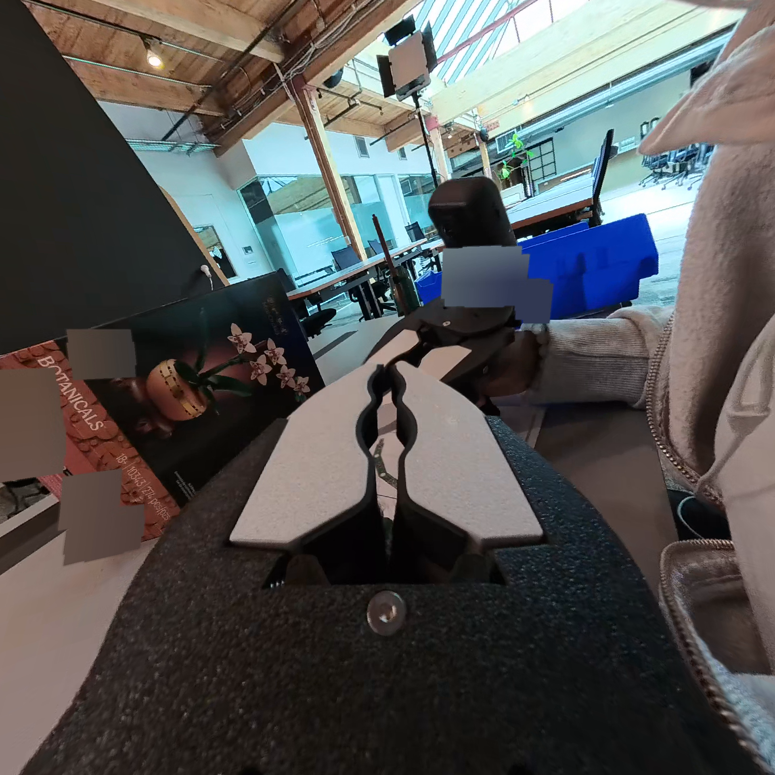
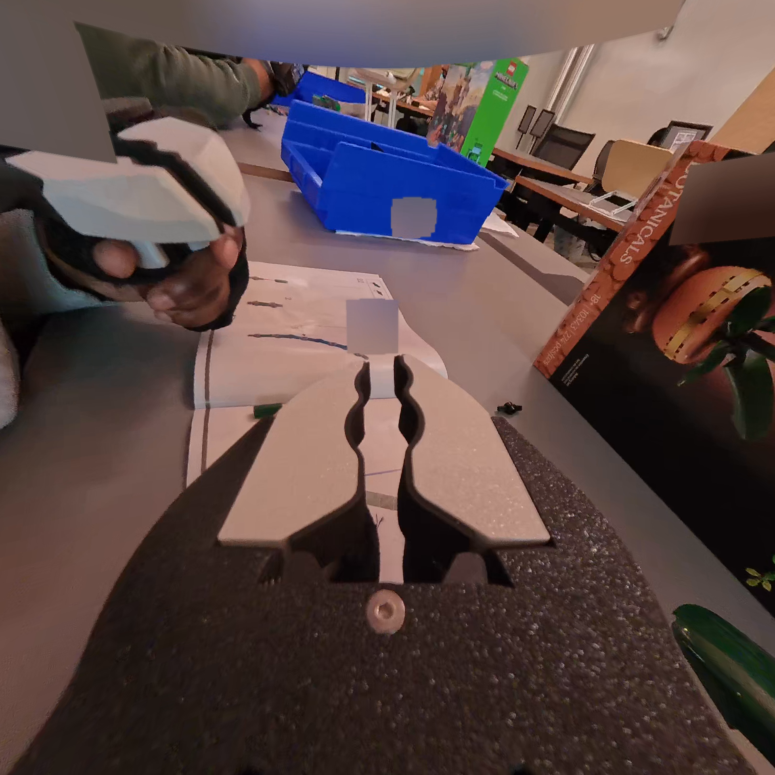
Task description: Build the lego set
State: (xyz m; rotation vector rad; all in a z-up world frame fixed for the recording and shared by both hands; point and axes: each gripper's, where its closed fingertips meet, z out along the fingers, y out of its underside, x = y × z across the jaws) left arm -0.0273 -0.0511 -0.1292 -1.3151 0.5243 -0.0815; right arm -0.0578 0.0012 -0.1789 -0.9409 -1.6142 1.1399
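My left gripper [image 1: 388,372] has its jaws together with nothing seen between them; it tilts up over the table. It also shows in the right wrist view [image 2: 228,214], held by a hand above the left page of the open instruction booklet [image 2: 302,335]. My right gripper [image 2: 381,369] is open by a narrow gap and empty, low over the booklet's right page; it also shows in the left wrist view [image 1: 419,356]. A small green piece [image 2: 266,410] lies on the booklet beside its left finger. A small black piece [image 2: 508,407] lies on the table to its right.
The lego box with a flower picture [image 2: 671,335] stands on the right, and on the left in the left wrist view [image 1: 201,390]. A dark green leaf part [image 2: 729,671] is at the lower right. Blue bins [image 2: 390,184] stand behind the booklet. Another person's sleeve [image 2: 167,79] is beyond. My hands' fingertips stand some 8 centimeters from each other.
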